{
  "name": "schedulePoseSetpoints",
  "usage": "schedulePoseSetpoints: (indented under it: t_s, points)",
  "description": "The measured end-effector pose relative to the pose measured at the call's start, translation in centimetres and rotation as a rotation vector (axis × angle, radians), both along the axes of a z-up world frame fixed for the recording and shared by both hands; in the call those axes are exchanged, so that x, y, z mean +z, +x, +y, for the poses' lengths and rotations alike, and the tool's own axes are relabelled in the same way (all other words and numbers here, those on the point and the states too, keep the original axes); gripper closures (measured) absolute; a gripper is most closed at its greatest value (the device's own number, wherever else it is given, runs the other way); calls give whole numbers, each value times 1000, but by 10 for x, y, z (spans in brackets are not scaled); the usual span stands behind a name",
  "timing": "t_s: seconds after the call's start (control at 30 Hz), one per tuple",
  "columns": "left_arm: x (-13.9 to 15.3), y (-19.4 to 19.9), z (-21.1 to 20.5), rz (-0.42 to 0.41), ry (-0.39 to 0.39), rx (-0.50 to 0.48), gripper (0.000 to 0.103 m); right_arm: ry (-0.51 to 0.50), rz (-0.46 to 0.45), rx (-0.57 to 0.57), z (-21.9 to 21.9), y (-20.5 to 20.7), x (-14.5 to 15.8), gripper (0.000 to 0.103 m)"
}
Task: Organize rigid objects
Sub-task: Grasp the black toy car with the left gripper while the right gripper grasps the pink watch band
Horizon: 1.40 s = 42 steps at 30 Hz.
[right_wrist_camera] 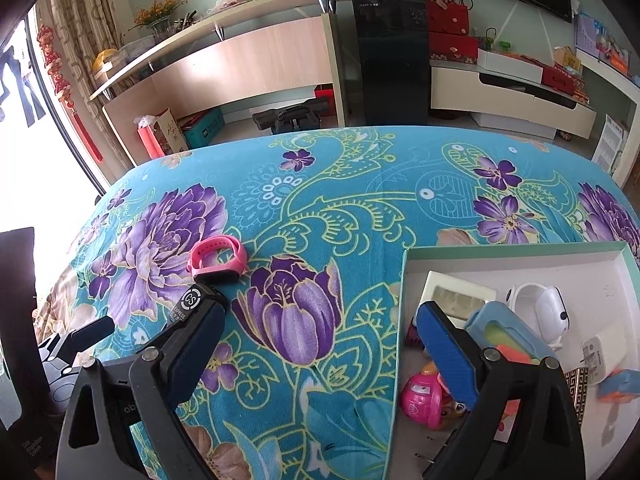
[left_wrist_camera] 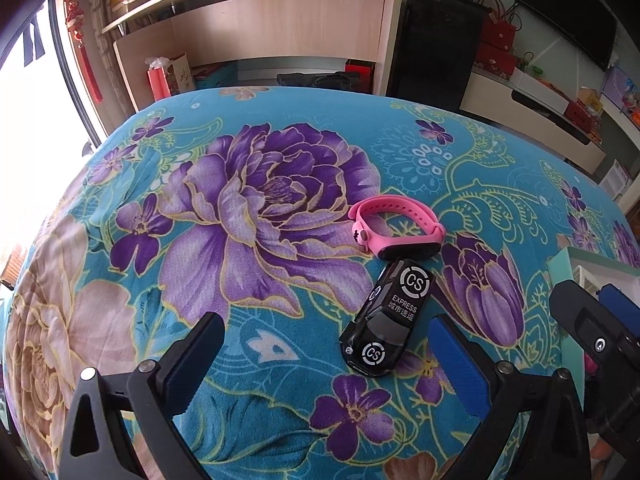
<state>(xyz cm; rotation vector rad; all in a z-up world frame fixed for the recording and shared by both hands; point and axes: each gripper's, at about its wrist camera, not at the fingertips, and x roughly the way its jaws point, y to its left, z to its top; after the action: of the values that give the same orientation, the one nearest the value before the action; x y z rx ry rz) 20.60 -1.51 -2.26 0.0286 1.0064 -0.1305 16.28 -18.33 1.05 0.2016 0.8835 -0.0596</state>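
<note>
Black glossy toy car (left_wrist_camera: 386, 318) lying on floral teal blanket (left_wrist_camera: 280, 160), touching pink silicone wristband (left_wrist_camera: 394, 226). Likely light, rigid, slippery; best pinched across flat flanks. Left gripper (left_wrist_camera: 332, 354) spread wide, empty. Right gripper (right_wrist_camera: 320, 334) likewise spread, empty, beside shallow white box (right_wrist_camera: 404, 280).

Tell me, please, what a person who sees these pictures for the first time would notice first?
First the bright teal blanket with large purple flowers, which covers the whole surface. On it lie a black toy car and, touching its far end, a pink watch band, both ahead of the open left gripper. To the right sits a shallow white box already holding small toys, with the open right gripper over its left edge.
</note>
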Motion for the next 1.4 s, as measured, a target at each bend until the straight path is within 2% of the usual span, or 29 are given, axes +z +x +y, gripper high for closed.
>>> schedulePoseSetpoints:
  t_s: [0.1, 0.17, 0.3, 0.5, 0.73, 0.87, 1.1, 1.4]
  points:
    - [-1, 1, -10, -20, -21, -41, 1, 9, -8, 2, -1, 0, 1, 6]
    - [-8, 5, -16, 7, -27, -62, 11, 14, -10, 1, -3, -1, 2, 6]
    - [-19, 8, -21, 29, -2, -67, 17, 9, -9, -6, -4, -1, 1, 6]
    - [-15, 8, -11, 28, -19, -58, 34, -3, -2, 4, -1, 1, -1, 6]
    - [-14, 3, -3, 25, -46, -70, 61, -3, -9, 22, 5, 1, -1, 6]
    - [-11, 2, 8, 7, -40, -32, 64, -9, -8, 32, 8, 3, -2, 6]
    - [-1, 4, 43, -29, -35, 97, 65, -9, -14, 63, 19, 7, -2, 6]
    - [4, 3, 79, -48, -46, 206, 65, -61, -32, 162, 58, 29, -4, 6]
